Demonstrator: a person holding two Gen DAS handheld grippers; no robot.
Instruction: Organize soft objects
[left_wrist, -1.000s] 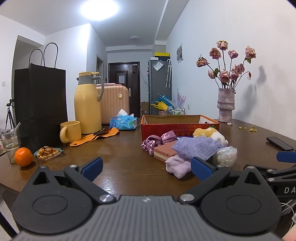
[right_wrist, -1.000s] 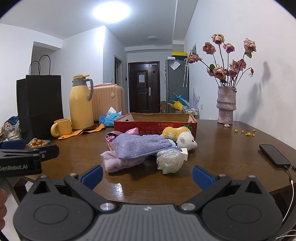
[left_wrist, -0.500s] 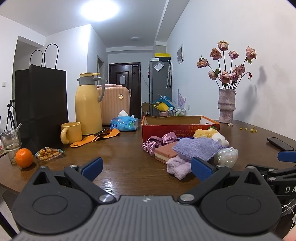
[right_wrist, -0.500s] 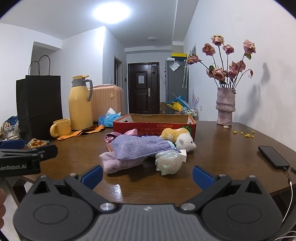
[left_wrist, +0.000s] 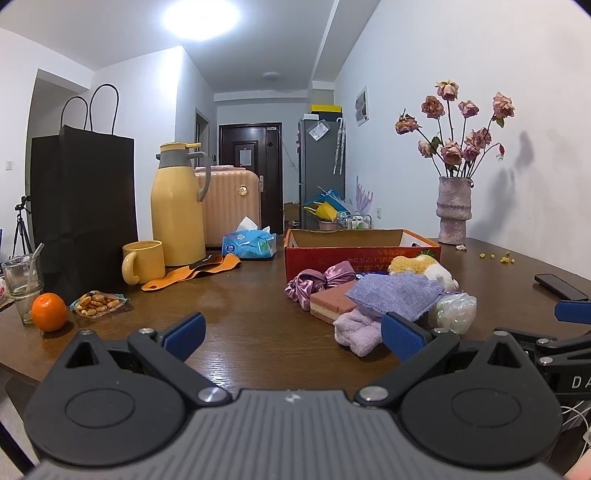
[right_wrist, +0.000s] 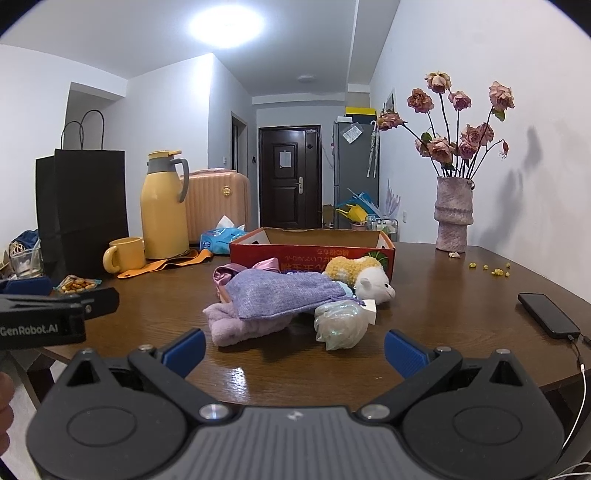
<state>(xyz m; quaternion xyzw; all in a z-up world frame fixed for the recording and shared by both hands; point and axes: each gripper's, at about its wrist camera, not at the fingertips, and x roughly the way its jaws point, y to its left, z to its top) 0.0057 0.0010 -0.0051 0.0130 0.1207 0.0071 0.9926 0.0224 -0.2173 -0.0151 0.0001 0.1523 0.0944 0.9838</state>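
Note:
A pile of soft things lies on the brown table in front of a red cardboard box (left_wrist: 362, 251) (right_wrist: 310, 251): a purple cloth (left_wrist: 395, 295) (right_wrist: 280, 295), a lilac towel (left_wrist: 356, 332) (right_wrist: 243, 326), a pink satin scrunchie (left_wrist: 314, 282) (right_wrist: 229, 273), a pink sponge (left_wrist: 330, 304), a yellow and white plush lamb (left_wrist: 428, 267) (right_wrist: 364, 277) and a clear crinkly bag (left_wrist: 454, 312) (right_wrist: 341, 321). My left gripper (left_wrist: 293, 334) is open and empty, short of the pile. My right gripper (right_wrist: 293, 347) is open and empty, just in front of the pile.
On the left stand a yellow thermos (left_wrist: 177, 206), a yellow mug (left_wrist: 142, 262), a black paper bag (left_wrist: 81, 206), an orange (left_wrist: 48, 312), a snack packet (left_wrist: 98, 302), a glass (left_wrist: 20, 282) and tissues (left_wrist: 249, 245). A vase of dried roses (right_wrist: 454, 214) and a phone (right_wrist: 548, 314) are on the right.
Both grippers have drifted slightly; the pile looks a little lower and nearer in the right wrist view. Nothing was taken hold of or moved.

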